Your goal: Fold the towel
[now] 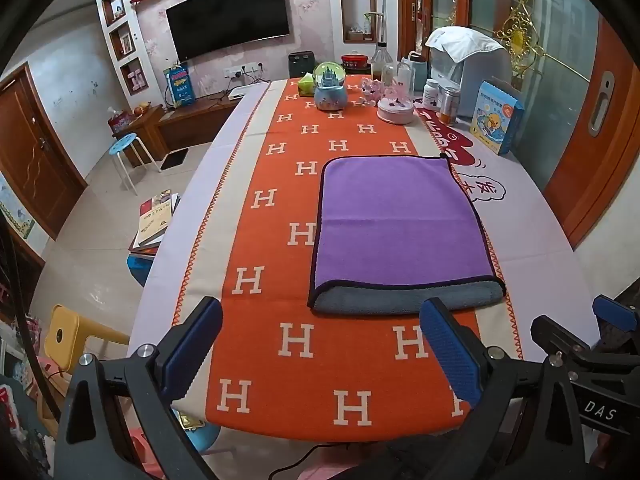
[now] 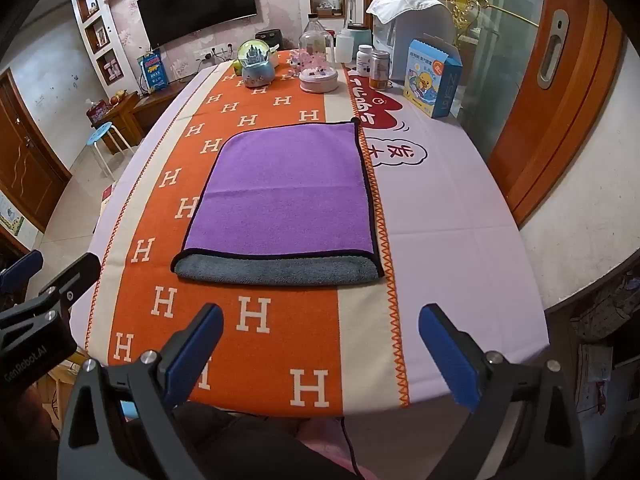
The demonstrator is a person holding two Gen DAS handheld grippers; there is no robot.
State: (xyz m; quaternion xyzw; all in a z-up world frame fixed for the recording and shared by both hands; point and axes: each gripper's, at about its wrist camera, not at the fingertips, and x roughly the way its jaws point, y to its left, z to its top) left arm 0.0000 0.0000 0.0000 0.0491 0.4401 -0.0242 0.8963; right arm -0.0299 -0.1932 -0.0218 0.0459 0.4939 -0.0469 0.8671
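Both the left gripper (image 1: 320,344) and right gripper (image 2: 320,344) hover with jaws spread wide, grasping nothing, just short of the folded purple towel (image 1: 394,220) lying flat on the orange runner (image 1: 304,360)

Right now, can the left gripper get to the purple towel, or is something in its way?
Probably yes. The left gripper has its jaws wide open and holds nothing. Only bare orange table runner lies between it and the near gray edge of the towel. The right gripper is off to the side.
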